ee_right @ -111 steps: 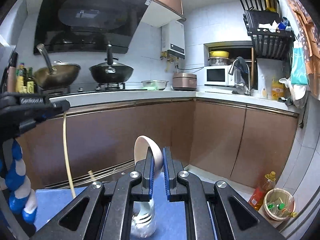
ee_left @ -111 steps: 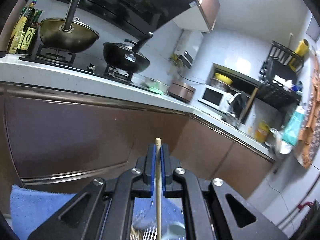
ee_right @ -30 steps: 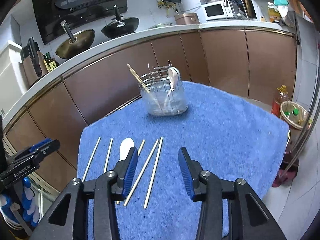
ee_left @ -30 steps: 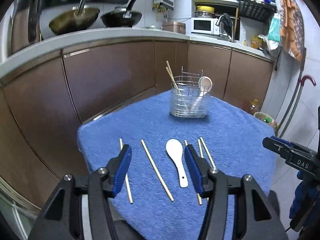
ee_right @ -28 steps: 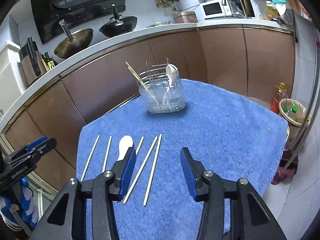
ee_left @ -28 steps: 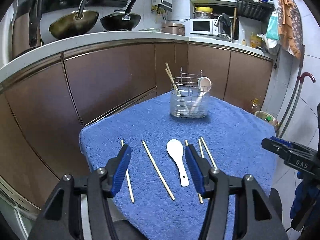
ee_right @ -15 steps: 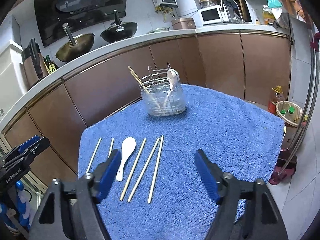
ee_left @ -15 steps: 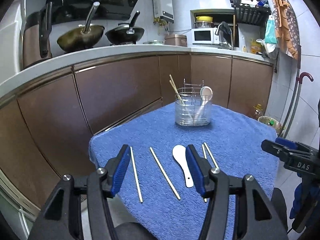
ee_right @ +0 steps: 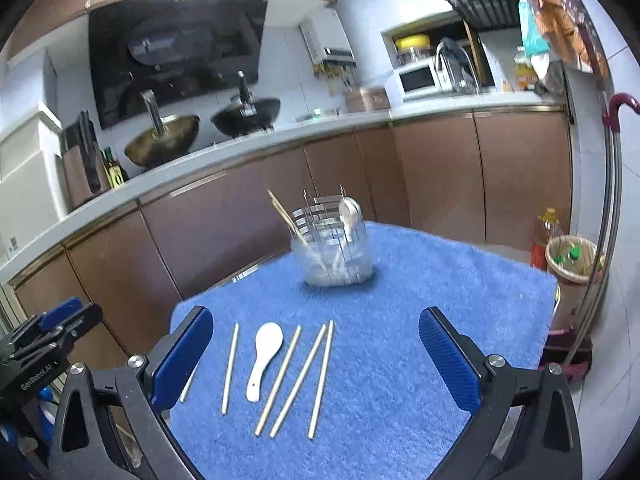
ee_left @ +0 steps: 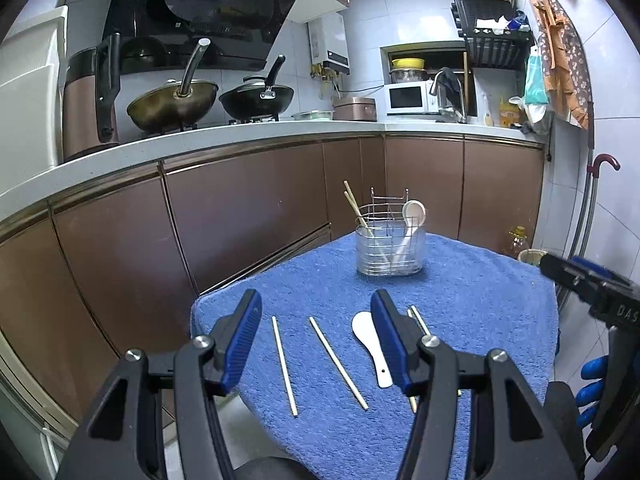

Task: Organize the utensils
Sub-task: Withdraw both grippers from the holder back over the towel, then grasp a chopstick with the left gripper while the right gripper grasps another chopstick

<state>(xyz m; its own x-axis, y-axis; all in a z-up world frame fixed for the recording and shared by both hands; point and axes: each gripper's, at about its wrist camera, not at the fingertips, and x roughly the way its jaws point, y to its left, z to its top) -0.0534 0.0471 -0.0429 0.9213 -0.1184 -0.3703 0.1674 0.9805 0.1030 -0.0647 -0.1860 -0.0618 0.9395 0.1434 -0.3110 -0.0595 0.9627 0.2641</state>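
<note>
both grippers backed off from the holder [ee_left: 390, 246] at the far end of the table [ee_right: 460, 280]. right gripper [ee_right: 316, 354] fingers opening wide, empty; left gripper [ee_left: 316, 340] part open, empty. spoon [ee_right: 262, 354] and chopsticks [ee_right: 298, 376] lie near, next to go.

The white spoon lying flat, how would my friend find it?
Look at the blue towel covering the table, at the row of things near its front edge. Among the thin wooden chopsticks lies the white spoon, the only wide, white thing there.
</note>
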